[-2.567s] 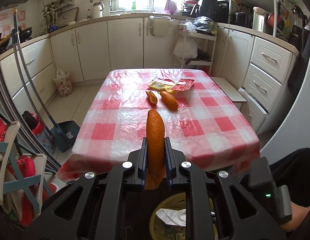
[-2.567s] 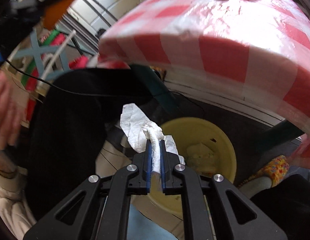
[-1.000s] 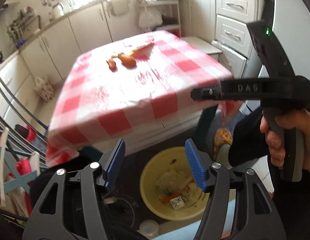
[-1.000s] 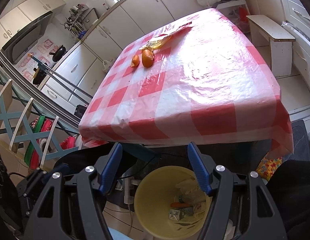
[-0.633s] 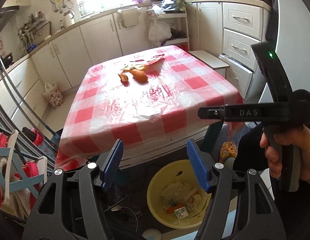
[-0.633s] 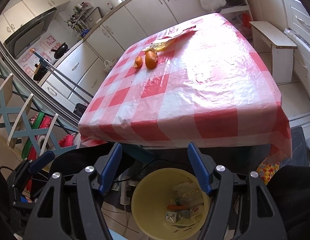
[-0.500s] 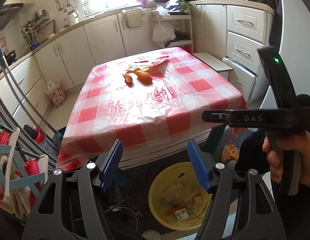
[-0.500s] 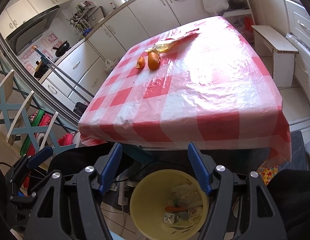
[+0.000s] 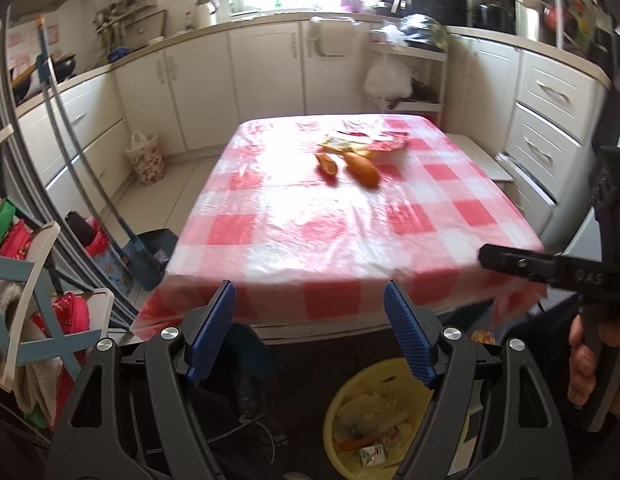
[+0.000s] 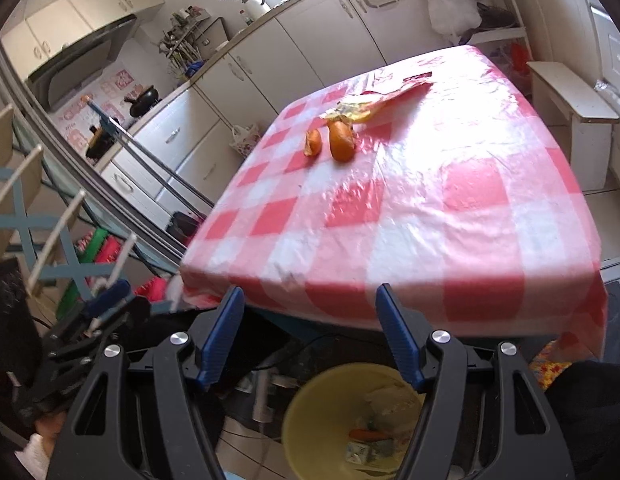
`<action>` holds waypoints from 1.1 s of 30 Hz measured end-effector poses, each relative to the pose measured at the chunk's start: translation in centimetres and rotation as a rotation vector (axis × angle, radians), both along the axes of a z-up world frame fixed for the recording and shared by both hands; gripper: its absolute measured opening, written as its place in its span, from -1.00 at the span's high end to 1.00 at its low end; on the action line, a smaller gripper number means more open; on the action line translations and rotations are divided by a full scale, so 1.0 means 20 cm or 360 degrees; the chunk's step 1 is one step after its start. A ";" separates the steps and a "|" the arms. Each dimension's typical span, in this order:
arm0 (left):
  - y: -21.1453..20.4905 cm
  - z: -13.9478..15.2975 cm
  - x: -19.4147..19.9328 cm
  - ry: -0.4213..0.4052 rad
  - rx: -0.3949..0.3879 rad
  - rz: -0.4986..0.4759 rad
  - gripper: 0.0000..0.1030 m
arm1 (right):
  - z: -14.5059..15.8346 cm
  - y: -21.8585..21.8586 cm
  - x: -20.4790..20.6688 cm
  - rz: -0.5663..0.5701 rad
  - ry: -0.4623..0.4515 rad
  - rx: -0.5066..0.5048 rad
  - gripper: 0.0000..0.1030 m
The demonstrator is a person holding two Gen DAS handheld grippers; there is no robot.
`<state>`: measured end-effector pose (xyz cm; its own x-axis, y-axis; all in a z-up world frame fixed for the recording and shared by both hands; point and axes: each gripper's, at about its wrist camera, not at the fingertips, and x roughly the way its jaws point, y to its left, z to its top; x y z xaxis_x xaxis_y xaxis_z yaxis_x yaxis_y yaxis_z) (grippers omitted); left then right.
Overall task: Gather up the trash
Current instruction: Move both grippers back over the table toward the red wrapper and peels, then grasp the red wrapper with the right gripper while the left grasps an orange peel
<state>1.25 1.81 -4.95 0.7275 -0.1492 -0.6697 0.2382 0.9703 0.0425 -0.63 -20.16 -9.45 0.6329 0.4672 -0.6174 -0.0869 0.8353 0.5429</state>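
Two orange peel pieces (image 9: 362,167) (image 10: 341,141) lie on the far half of the red-checked table (image 9: 342,236) (image 10: 410,216), next to yellow and red wrappers (image 9: 362,143) (image 10: 384,102). A yellow bin (image 9: 350,408) (image 10: 322,416) with tissue, peel and packets stands on the floor below the near table edge. My left gripper (image 9: 310,332) is open and empty, held above the bin just short of the table edge. My right gripper (image 10: 310,334) is also open and empty above the bin. It also shows from the side at the right of the left wrist view (image 9: 542,268).
Kitchen cabinets (image 9: 270,60) run along the back and right walls. A drying rack with clothes (image 9: 26,320) (image 10: 50,248) stands at the left. A broom and dustpan (image 9: 146,256) lean at the table's left side. A low white bench (image 10: 570,108) stands at the right.
Both grippers opened and dropped the orange peel and the tissue into the bin. Both then tilted up and came closer to the table edge.
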 end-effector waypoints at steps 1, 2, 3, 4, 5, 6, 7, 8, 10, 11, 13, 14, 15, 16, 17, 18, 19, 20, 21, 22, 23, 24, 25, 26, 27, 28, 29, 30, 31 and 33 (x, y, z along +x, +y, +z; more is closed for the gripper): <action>0.01 0.00 0.04 0.0007 -0.0011 0.0017 -0.43 | 0.00 -0.01 0.02 -0.0008 0.0006 0.0024 -0.29; 0.02 0.00 0.08 0.0015 -0.0023 0.0033 -0.43 | 0.01 -0.04 0.06 -0.0027 0.0018 0.0068 -0.29; 0.03 0.00 0.12 0.0024 -0.0039 0.0045 -0.43 | 0.01 -0.06 0.11 -0.0044 0.0032 0.0106 -0.29; 0.04 0.01 0.16 0.0031 -0.0052 0.0051 -0.43 | 0.02 -0.08 0.14 -0.0056 0.0039 0.0123 -0.29; 0.04 0.01 0.20 0.0039 -0.0069 0.0059 -0.43 | 0.02 -0.11 0.21 -0.0074 0.0051 0.0151 -0.29; 0.04 0.01 0.25 0.0047 -0.0087 0.0065 -0.44 | 0.03 -0.14 0.26 -0.0086 0.0057 0.0175 -0.29; 0.03 0.01 0.29 0.0053 -0.0097 0.0067 -0.44 | 0.03 -0.16 0.30 -0.0099 0.0063 0.0201 -0.29; 0.02 0.00 0.34 0.0063 -0.0107 0.0071 -0.44 | 0.03 -0.20 0.38 -0.0124 0.0079 0.0251 -0.29; 0.00 -0.01 0.44 0.0088 -0.0128 0.0077 -0.44 | 0.02 -0.26 0.49 -0.0167 0.0109 0.0335 -0.29; -0.02 -0.02 0.50 0.0108 -0.0143 0.0078 -0.44 | 0.00 -0.30 0.56 -0.0193 0.0132 0.0392 -0.29; -0.06 -0.04 0.63 0.0143 -0.0154 0.0090 -0.44 | -0.03 -0.34 0.67 -0.0229 0.0173 0.0466 -0.29; -0.07 -0.06 0.67 0.0156 -0.0156 0.0094 -0.44 | -0.05 -0.35 0.73 -0.0248 0.0196 0.0486 -0.29; -0.09 -0.07 0.74 0.0170 -0.0159 0.0098 -0.44 | -0.07 -0.36 0.80 -0.0259 0.0213 0.0509 -0.26; -0.11 -0.08 0.79 0.0179 -0.0159 0.0100 -0.44 | -0.08 -0.37 0.84 -0.0264 0.0226 0.0525 -0.25; -0.13 -0.10 0.85 0.0188 -0.0160 0.0104 -0.44 | -0.10 -0.38 0.90 -0.0268 0.0237 0.0543 -0.24; -0.14 -0.11 0.89 0.0195 -0.0160 0.0106 -0.44 | -0.11 -0.38 0.95 -0.0268 0.0239 0.0545 -0.23; -0.16 -0.13 0.94 0.0205 -0.0162 0.0108 -0.44 | -0.11 -0.38 1.00 -0.0268 0.0239 0.0547 -0.22; -0.18 -0.14 0.98 0.0212 -0.0163 0.0110 -0.44 | -0.12 -0.39 1.04 -0.0272 0.0241 0.0554 -0.19; -0.20 -0.15 1.03 0.0224 -0.0163 0.0110 -0.44 | -0.13 -0.39 1.07 -0.0284 0.0243 0.0565 -0.17; -0.22 -0.17 1.08 0.0238 -0.0159 0.0110 -0.44 | -0.14 -0.40 1.10 -0.0296 0.0246 0.0575 -0.16; -0.24 -0.19 1.12 0.0251 -0.0155 0.0112 -0.44 | -0.16 -0.42 1.12 -0.0315 0.0255 0.0583 -0.14; -0.26 -0.20 1.16 0.0263 -0.0154 0.0111 -0.44 | -0.17 -0.43 1.13 -0.0328 0.0267 0.0591 -0.10; -0.27 -0.22 1.19 0.0273 -0.0155 0.0110 -0.44 | -0.18 -0.44 1.15 -0.0338 0.0281 0.0603 -0.08; -0.29 -0.23 1.24 0.0287 -0.0157 0.0111 -0.44 | -0.20 -0.45 1.16 -0.0347 0.0294 0.0609 -0.03; -0.30 -0.25 1.27 0.0296 -0.0157 0.0112 -0.44 | -0.20 -0.45 1.18 -0.0358 0.0298 0.0611 0.00; -0.32 -0.26 1.31 0.0302 -0.0152 0.0112 -0.44 | -0.21 -0.47 1.19 -0.0366 0.0302 0.0623 0.03; -0.34 -0.28 1.35 0.0304 -0.0141 0.0115 -0.44 | -0.23 -0.47 1.21 -0.0378 0.0308 0.0655 0.08; -0.36 -0.29 1.38 0.0306 -0.0131 0.0117 -0.44 | -0.24 -0.48 1.22 -0.0387 0.0313 0.0674 0.17; -0.37 -0.30 1.41 0.0311 -0.0118 0.0119 -0.44 | -0.25 -0.50 1.23 -0.0395 0.0314 0.0679 0.26; -0.40 -0.34 1.47 0.0327 -0.0101 0.0117 -0.37 | -0.26 -0.51 1.25 -0.0407 0.0322 0.0687 0.72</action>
<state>30.62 -6.18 -11.68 0.5871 -0.1472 -0.7960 0.1640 0.9846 -0.0611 24.38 -30.27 -14.70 0.6481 0.5519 -0.5248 0.2321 0.5131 0.8263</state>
